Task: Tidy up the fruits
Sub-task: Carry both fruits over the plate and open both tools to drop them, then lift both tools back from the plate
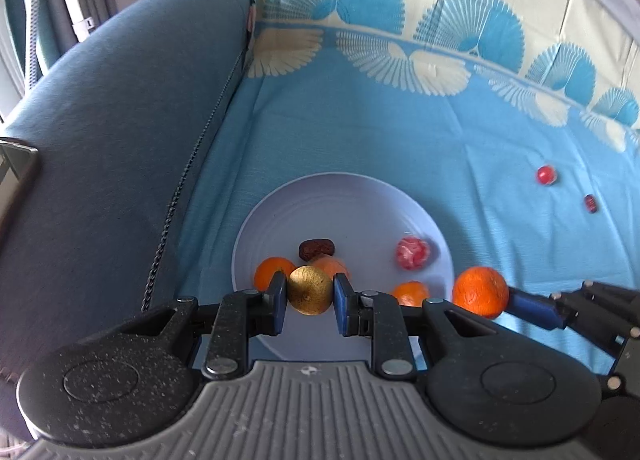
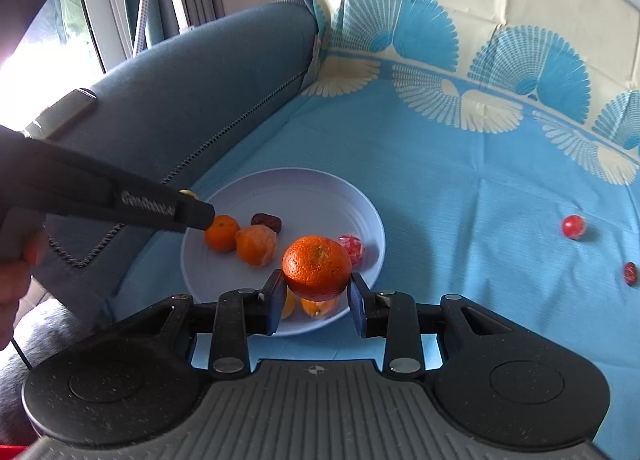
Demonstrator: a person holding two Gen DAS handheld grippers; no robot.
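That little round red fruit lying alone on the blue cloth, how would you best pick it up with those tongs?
Grip the small red fruit across its widest middle, coming straight down from above. It is round and sits alone on the blue cloth, so any sideways approach might roll it away. Both tongs are busy now: the right tongs hold an orange.

Both wrist views close above plate, facing sofa back; plate shared
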